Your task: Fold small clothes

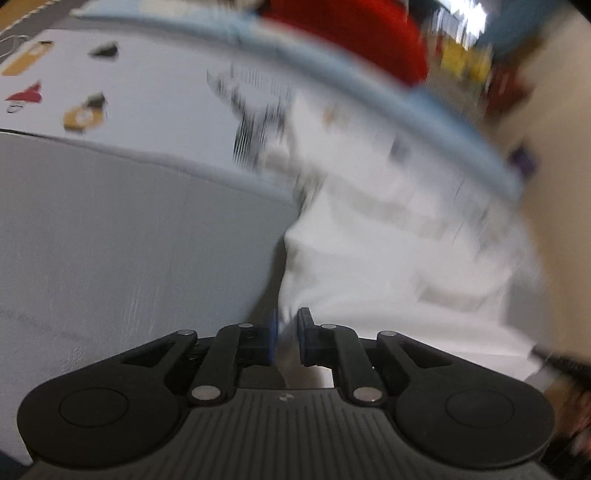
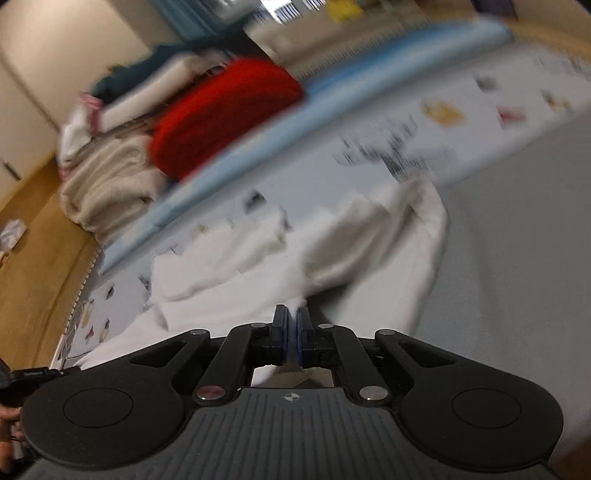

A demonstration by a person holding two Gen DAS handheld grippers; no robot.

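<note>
- Here, at the far left of the left wrist view, a pale printed sheet (image 1: 155, 99) covers the upper part of the surface; small brown, red and dark motifs are scattered over it.
- Below the sheet lies a plain grey mat (image 1: 129, 240), which fills the lower left of that view.
- In the middle, the left gripper (image 1: 290, 334) is clamped on a fold of the white garment (image 1: 388, 258); a thin wedge of cloth stands between its blue-edged pads, so the jaws are nearly together with the fabric pinched.
- To the right of the gripper the garment spreads in blurred folds, over the edge of the grey mat and onto the printed sheet.
- Beyond it runs a light blue border (image 1: 424, 118), and past that a red bundle (image 1: 351, 33) sits at the top; the blur hides any detail.
- In the right wrist view, at the far left, a heap of beige and white textiles (image 2: 107, 184) rests on a wooden floor (image 2: 33, 258).
- Just right of the heap is the red bundle (image 2: 221, 122), touching the beige cloth and lying beside the blue border (image 2: 258, 147).
- In the centre, the right gripper (image 2: 291, 328) is closed on an edge of the white garment (image 2: 258, 258); its pads are almost touching, with cloth rising between the tips.
- The garment stretches away from the jaws in rumpled folds across the printed sheet (image 2: 498, 122), and its right flank drapes onto the grey mat (image 2: 517, 240).
</note>
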